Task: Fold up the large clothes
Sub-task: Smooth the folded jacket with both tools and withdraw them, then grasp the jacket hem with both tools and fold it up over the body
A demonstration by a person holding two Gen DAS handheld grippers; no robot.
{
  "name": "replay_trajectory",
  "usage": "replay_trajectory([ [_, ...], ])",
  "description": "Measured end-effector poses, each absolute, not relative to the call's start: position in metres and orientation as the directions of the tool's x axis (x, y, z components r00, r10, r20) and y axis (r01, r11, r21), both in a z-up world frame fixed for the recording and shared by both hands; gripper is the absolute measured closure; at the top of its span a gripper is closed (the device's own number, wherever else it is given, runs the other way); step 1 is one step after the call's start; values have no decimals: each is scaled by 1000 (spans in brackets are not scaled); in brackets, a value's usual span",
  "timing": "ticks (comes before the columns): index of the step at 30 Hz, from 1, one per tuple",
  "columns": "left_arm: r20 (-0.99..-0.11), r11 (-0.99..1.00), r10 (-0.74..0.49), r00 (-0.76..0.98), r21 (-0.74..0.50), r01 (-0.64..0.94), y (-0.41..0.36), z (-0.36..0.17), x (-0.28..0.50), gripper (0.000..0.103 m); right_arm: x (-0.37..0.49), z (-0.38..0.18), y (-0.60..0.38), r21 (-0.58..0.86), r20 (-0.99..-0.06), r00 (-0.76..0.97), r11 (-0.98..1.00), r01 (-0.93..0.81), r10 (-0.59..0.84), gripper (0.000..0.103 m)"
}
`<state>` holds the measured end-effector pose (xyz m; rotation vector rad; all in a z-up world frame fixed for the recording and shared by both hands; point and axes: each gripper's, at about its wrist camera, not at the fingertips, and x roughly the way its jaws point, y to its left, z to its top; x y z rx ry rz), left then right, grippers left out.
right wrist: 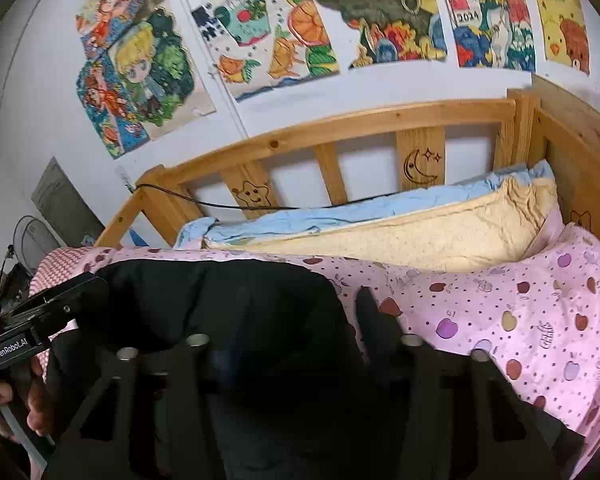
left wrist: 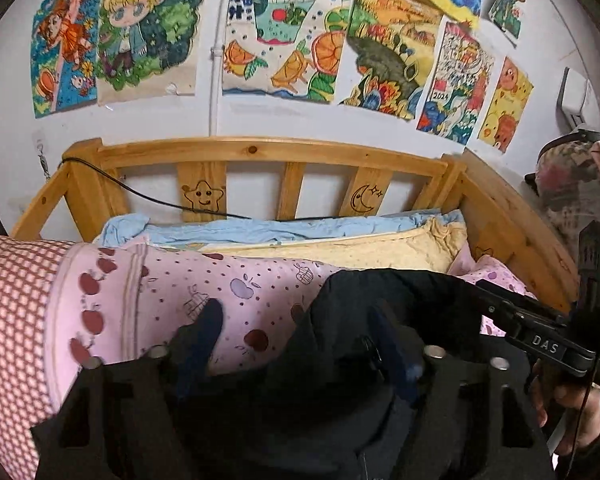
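Black garment [right wrist: 220,312] on pink quilt [right wrist: 500,312], wooden bed [right wrist: 340,128]

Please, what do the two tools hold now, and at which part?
Black fabric garment, by its upper edge: left tool and right tool at opposite ends; clamping unclear.

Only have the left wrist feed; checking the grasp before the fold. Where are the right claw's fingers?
Observer: Right claw: one finger shows bare against the pink quilt, beside the black garment. The other is hidden under cloth.
Operator: Does the garment reach the bed's right rail?
Observer: No, bare quilt lies between it and the rail.
Operator: My claw from outside?
Observer: Left claw: its tip meets the garment's left edge.
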<state>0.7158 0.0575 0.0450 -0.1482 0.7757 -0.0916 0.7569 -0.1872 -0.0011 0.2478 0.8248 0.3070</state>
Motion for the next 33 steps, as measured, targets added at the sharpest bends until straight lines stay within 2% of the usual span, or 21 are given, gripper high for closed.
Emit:
replay_trajectory([
  [1,-695,983,-146,704,-180,27,59,42,718,49,758,-4,-187,333,-685,634,929,-163,358,79],
  [3,-706,977,-169,688,-211,23,61,37,722,80,754,-6,-189,332,-679,646,931,-154,349,91],
  [6,-690,969,-209,693,-242,52,63,41,715,94,737,0,-200,345,-644,677,925,-158,356,95],
  [14,-657,961,-256,709,-254,112,79,69,665,97,676,30,-227,284,-598,724,936,-210,344,98],
  [18,-664,953,-295,687,-261,157,83,70,632,97,639,33,-231,233,-615,713,941,-243,337,98],
  [27,-711,949,-314,629,-221,223,81,39,572,98,579,11,-235,160,-662,677,944,-290,321,98],
  [33,-787,965,-236,569,-122,232,65,0,569,98,581,-30,-229,148,-721,630,952,-269,290,98],
])
